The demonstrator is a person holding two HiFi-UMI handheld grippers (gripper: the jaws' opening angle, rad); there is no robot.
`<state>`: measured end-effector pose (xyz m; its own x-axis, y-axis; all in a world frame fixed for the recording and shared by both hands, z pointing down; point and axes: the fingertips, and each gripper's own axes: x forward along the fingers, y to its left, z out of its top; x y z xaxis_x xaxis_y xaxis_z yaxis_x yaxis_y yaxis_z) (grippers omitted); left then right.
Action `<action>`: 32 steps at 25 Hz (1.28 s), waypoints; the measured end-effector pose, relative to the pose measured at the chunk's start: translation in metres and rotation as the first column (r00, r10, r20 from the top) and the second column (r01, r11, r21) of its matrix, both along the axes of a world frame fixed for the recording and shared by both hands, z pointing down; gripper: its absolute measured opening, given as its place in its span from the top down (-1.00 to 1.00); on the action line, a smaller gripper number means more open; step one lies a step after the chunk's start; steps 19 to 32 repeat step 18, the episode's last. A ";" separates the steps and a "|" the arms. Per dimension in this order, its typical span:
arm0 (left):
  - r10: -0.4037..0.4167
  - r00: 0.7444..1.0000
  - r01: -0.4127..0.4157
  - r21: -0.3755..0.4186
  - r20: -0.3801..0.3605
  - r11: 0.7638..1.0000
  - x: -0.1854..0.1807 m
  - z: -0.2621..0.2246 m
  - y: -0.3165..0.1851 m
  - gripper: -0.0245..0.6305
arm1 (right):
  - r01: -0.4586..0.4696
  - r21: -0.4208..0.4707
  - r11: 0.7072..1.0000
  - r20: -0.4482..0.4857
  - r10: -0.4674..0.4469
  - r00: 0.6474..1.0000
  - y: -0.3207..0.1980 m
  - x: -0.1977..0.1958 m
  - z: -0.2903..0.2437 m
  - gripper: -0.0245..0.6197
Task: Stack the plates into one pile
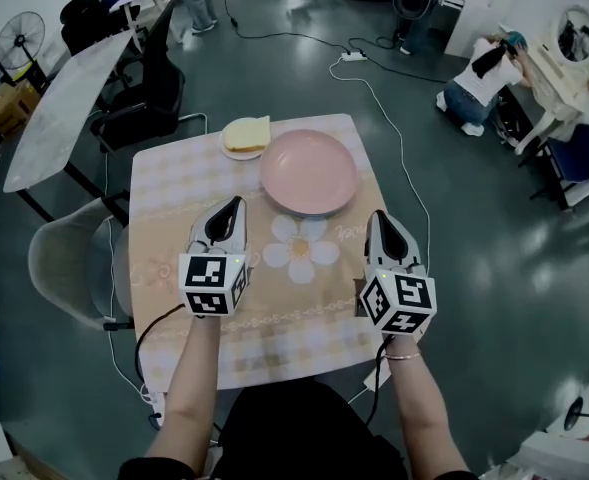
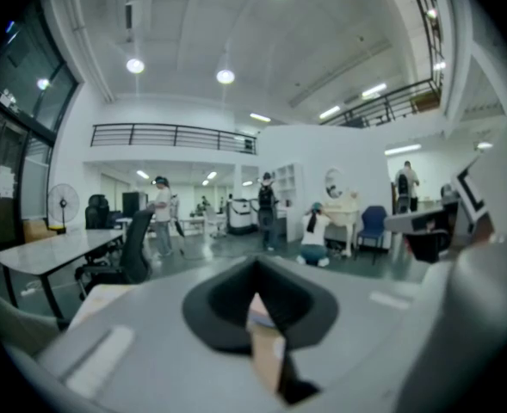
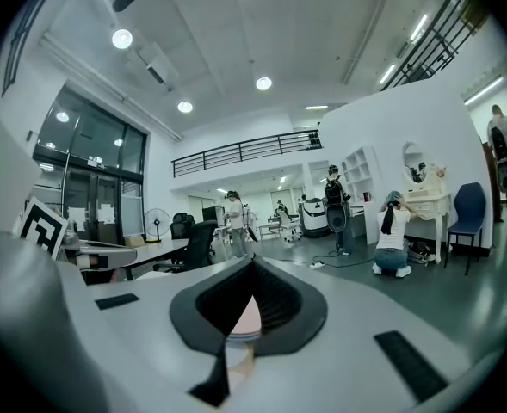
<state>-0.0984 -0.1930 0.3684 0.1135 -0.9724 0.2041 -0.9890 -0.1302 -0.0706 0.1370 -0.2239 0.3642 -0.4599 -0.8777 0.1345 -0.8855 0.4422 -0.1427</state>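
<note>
Both grippers are up off the table right now, side by side over the near half of the checked tablecloth, and neither carries anything. The left gripper has its jaws pressed together, tips aimed toward the far side of the table; its own camera shows the two dark pads closed to a point with nothing between them. Same on the other side: the right gripper is closed tight and empty too, hanging just right of the big flower print. Ahead of them, toward the far middle of the table, sits the pink plate, lying flat, with a paler rim peeking out beneath its near edge, so it looks like it rests on another plate. Just beside it, on its far left, a small white plate holds a slice of bread. The grippers are clear of the plates, touching neither.
</note>
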 end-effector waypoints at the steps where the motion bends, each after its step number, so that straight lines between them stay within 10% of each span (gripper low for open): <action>1: 0.001 1.000 -0.001 0.002 0.003 1.000 0.000 -0.001 0.003 0.90 | 0.001 0.001 1.000 -0.001 -0.001 1.000 0.002 0.001 0.000 0.91; 32: 0.028 1.000 -0.028 -0.002 -0.008 1.000 0.008 0.003 0.014 0.90 | 0.028 0.011 1.000 -0.027 -0.028 0.999 0.019 -0.002 0.004 0.91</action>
